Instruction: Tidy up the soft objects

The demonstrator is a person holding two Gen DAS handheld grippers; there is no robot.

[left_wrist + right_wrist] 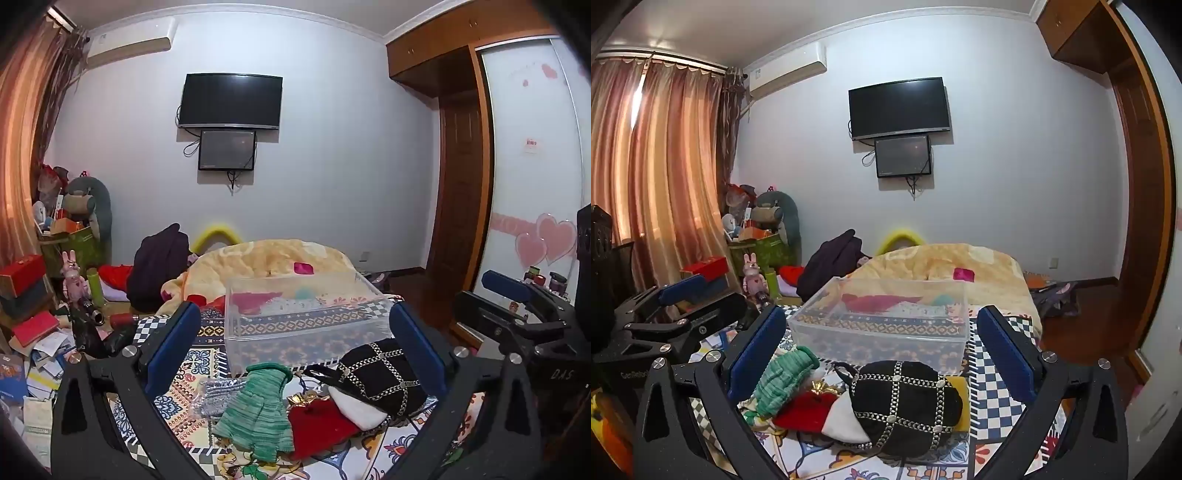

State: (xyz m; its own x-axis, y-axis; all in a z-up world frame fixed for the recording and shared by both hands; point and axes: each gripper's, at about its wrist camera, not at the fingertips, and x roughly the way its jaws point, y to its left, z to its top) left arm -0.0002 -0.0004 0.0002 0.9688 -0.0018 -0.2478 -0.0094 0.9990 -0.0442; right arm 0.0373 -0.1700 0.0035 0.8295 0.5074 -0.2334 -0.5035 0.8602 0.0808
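Observation:
A pile of soft items lies on the patterned bed cover: a green knit glove (260,410) (783,376), a red-and-white Santa hat (325,424) (816,410), a black studded cap (380,373) (905,398) and a grey sparkly piece (216,397). Behind them stands a clear plastic bin (295,317) (882,325) holding red and pale soft items. My left gripper (291,350) is open above the glove and hat. My right gripper (882,354) is open above the black cap. Both are empty.
A yellow blanket (266,258) is heaped behind the bin, with a dark garment (159,266) to its left. Cluttered boxes, papers and toys (44,314) fill the floor at left. A wooden door and wardrobe (465,166) stand at right.

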